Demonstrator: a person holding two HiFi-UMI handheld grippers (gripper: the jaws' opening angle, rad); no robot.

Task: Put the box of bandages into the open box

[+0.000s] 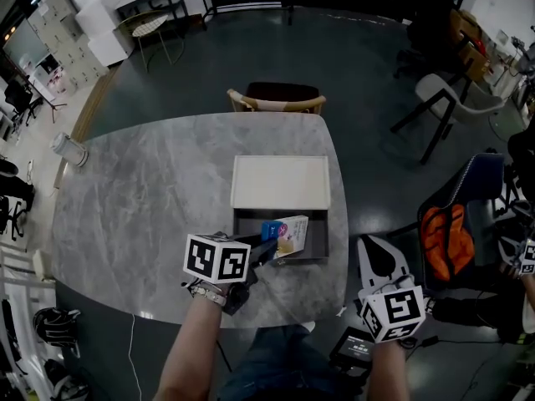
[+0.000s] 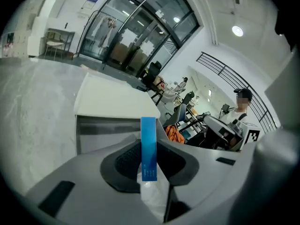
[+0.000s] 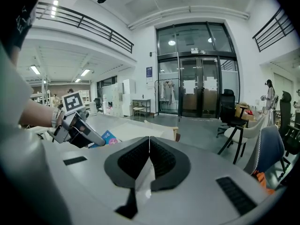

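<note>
Two grippers near grey table (image 1: pixel 150 199). Left gripper (image 2: pixel 149 159) pinching box of bandages (image 2: pixel 148 142), blue edge upright between jaws, held over dark inside of open box (image 1: pixel 321 237), near side of its white lid (image 1: pixel 280 182). Right gripper (image 3: pixel 149 159) pressed together, empty, beyond table's near right corner, apart from open box.

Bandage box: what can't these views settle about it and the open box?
- Head view: whether the bandage box touches the open box's floor; the left gripper covers its near end.
- Left gripper view: bandage box edge-on, print too small to read.
- Right gripper view: open box's inside hidden behind the right gripper's own body.
</note>
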